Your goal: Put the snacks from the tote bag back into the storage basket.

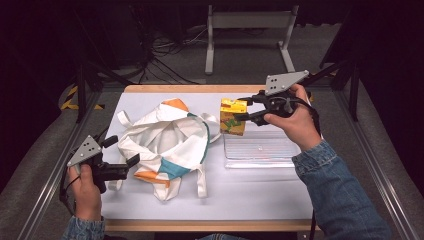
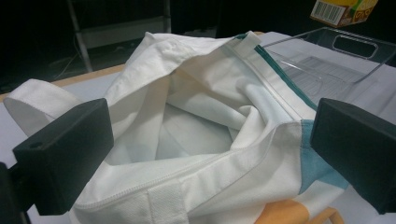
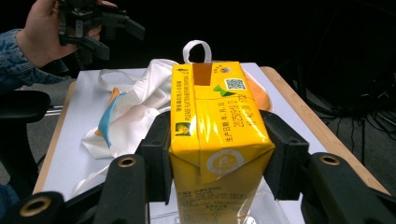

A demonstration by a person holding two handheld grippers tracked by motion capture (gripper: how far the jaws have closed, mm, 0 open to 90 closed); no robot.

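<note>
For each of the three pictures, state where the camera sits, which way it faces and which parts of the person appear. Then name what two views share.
High view: above the table's near edge, facing forward and down; both forearms, left gripper, right gripper.
Left gripper view: along its open jaws into the bag.
Right gripper view: along jaws shut on the carton; the other hand beyond.
Shared: both gripper views show bag and carton.

The tabletop is seen by the high view from above the person's side, looking forward and down, with the floor beyond. The left gripper view is set close behind its own jaws and faces the open white bag, with the clear tray farther off. The right gripper view is set very near the yellow carton. Bag, tray and carton are shared with the high view.
</note>
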